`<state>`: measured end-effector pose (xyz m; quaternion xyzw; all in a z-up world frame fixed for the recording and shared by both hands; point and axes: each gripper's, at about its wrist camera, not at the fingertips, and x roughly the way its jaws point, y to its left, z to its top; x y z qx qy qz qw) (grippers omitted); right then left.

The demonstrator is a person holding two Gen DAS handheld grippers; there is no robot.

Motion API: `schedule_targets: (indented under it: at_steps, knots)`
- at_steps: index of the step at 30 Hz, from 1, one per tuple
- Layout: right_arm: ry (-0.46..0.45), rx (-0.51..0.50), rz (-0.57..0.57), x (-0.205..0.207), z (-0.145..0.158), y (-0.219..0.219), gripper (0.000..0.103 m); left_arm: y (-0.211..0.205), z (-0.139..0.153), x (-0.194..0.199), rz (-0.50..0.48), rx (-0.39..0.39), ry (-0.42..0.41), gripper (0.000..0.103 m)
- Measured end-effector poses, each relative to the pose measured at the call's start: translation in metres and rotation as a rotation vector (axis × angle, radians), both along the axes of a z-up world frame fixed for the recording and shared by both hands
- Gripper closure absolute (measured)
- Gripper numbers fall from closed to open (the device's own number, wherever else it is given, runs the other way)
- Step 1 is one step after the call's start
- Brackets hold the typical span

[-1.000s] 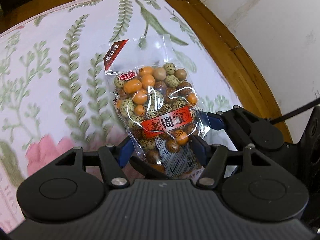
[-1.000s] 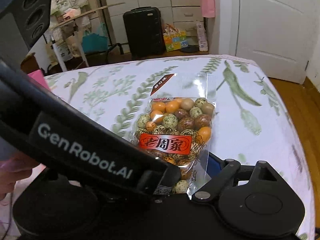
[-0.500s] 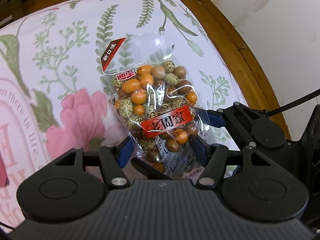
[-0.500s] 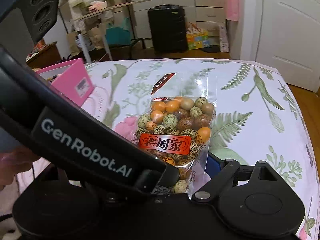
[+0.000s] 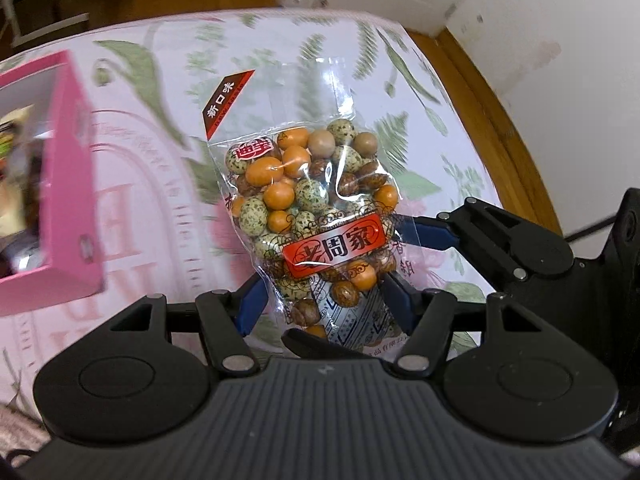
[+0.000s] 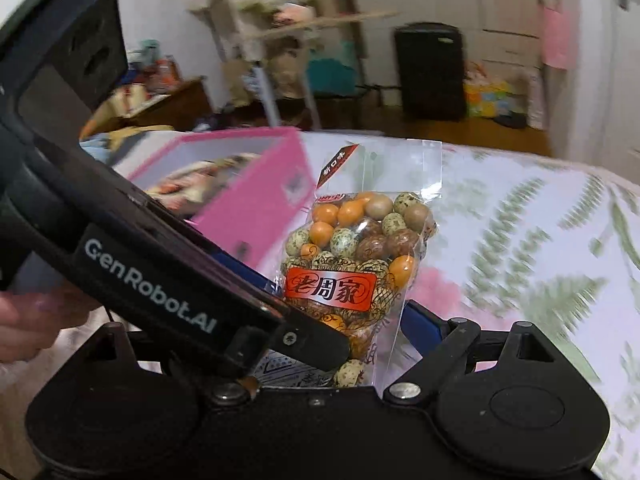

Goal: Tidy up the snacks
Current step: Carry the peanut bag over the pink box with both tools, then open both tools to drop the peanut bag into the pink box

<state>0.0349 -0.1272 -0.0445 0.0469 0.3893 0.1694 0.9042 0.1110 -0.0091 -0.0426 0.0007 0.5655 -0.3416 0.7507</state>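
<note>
A clear bag of orange, speckled and brown coated nuts (image 5: 316, 200) with a red label is held upright above the bed. My left gripper (image 5: 320, 300) is shut on the bag's lower part. My right gripper (image 6: 352, 336) is shut on the same bag (image 6: 360, 248) from the other side; its blue finger (image 5: 432, 236) shows in the left wrist view. A pink open box (image 5: 68, 184) with snack packets inside stands on the bed to the left; it also shows in the right wrist view (image 6: 248, 184).
The bed has a white sheet with green ferns and pink flowers (image 5: 400, 92). A wooden bed edge (image 5: 500, 128) and a white wall lie to the right. A black suitcase (image 6: 432, 68), shelves and a white door stand in the room beyond.
Both grippers have carried the bag leftward across the bed. The pink box has come into view on the left and is now close to the bag.
</note>
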Motion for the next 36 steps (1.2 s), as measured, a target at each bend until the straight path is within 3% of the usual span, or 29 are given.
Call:
schedule_targets:
  at_steps: [8, 16, 26, 30, 36]
  knots:
    - [-0.045, 0.015, 0.184, 0.045, 0.028, 0.065, 0.019, 0.101, 0.026, 0.022, 0.219, -0.059, -0.032, 0.041]
    - [0.024, 0.096, 0.321, 0.124, 0.033, 0.135, 0.021, 0.192, 0.037, 0.066, 0.432, -0.037, -0.066, 0.041]
    - [0.213, 0.236, 0.3, 0.193, 0.0, 0.192, 0.021, 0.267, 0.015, 0.14, 0.512, 0.03, 0.03, 0.036]
    - [0.266, 0.331, 0.295, 0.211, -0.015, 0.203, 0.021, 0.275, 0.012, 0.144, 0.569, 0.107, -0.081, 0.026]
    - [0.183, 0.223, 0.305, 0.191, -0.007, 0.205, 0.021, 0.278, 0.008, 0.131, 0.571, 0.17, -0.145, 0.026]
